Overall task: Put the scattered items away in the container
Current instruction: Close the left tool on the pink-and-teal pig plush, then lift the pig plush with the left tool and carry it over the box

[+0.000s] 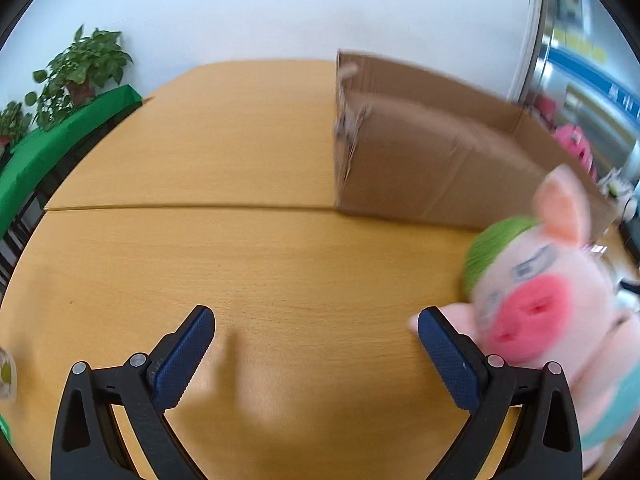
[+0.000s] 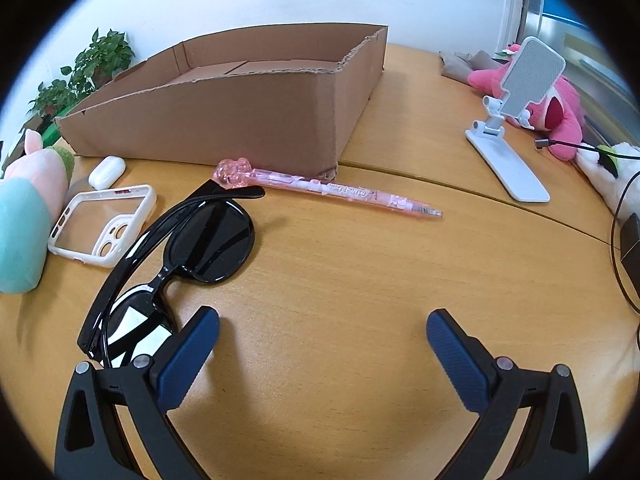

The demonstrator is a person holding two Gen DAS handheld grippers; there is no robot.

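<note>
Brown cardboard forms the container here, a low open box standing on the wooden table, and from the right wrist view nothing can be seen lying on its floor. Just in front of its near wall lie the scattered things: a pink pen with a bear-shaped top, its top end close to the box corner; a pair of black sunglasses folded, with one arm tip resting by the pen's top; a clear phone case with a white rim to the left of the sunglasses; and a small white earbud case between the phone case and the box. A plush pig in a teal garment lies at the far left edge of that view. The right gripper hovers over bare table with its jaws spread wide and nothing between them; its left finger sits right beside the near lens of the sunglasses. The left gripper is also spread wide and empty above the table, with the plush pig just beside its right finger; whether they touch is lost in blur. The box stands beyond the pig in that view. A white phone stand and a pink plush bear sit well apart to the right, and potted plants stand at the back left.
</note>
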